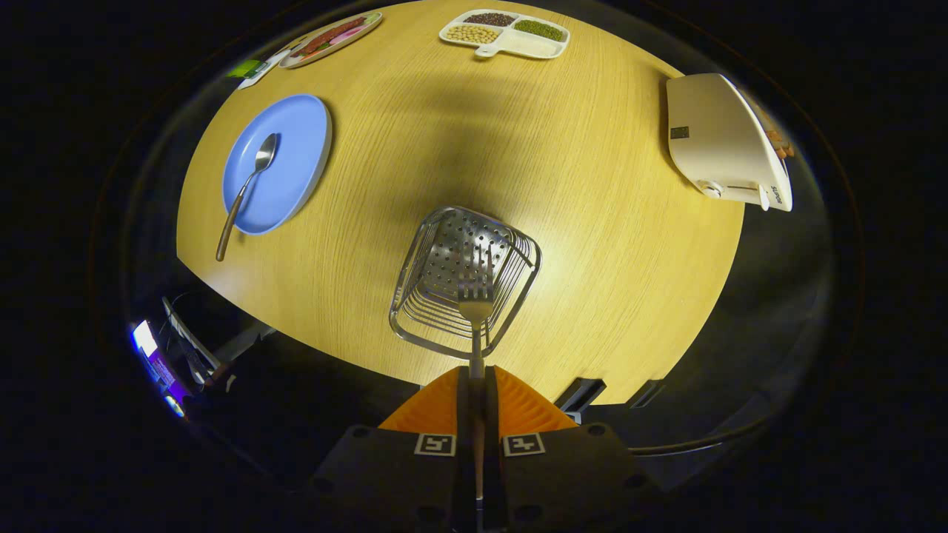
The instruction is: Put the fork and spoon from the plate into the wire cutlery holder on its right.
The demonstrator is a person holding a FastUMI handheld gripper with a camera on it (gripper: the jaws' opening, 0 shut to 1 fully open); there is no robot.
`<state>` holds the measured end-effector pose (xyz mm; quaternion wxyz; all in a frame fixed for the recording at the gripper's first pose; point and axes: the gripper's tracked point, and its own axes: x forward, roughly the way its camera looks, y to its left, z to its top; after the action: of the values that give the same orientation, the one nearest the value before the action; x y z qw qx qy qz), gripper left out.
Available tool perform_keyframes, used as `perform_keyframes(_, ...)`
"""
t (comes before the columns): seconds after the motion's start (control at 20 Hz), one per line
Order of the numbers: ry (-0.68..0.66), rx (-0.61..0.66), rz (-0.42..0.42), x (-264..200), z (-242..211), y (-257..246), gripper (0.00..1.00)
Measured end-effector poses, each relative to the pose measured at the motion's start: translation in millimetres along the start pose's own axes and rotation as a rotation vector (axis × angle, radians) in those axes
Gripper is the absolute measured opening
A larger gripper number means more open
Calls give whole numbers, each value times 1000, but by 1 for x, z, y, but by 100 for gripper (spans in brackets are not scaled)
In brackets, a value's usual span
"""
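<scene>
jaws clamped on steel fork (tines up), over wire cutlery holder.

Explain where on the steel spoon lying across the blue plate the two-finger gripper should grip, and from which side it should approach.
Probably the brown handle end of the steel spoon, which juts past the round blue plate's rim over the wooden table, leaving room for the fingers. Come from above, fingers either side of the handle. The gripper is now shut on the metal fork.
</scene>
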<state>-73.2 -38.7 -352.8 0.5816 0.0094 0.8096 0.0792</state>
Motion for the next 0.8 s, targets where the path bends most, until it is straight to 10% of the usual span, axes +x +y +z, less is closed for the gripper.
perform_keyframes(0.8, -60, -1, 2, -1, 27, 2, 15)
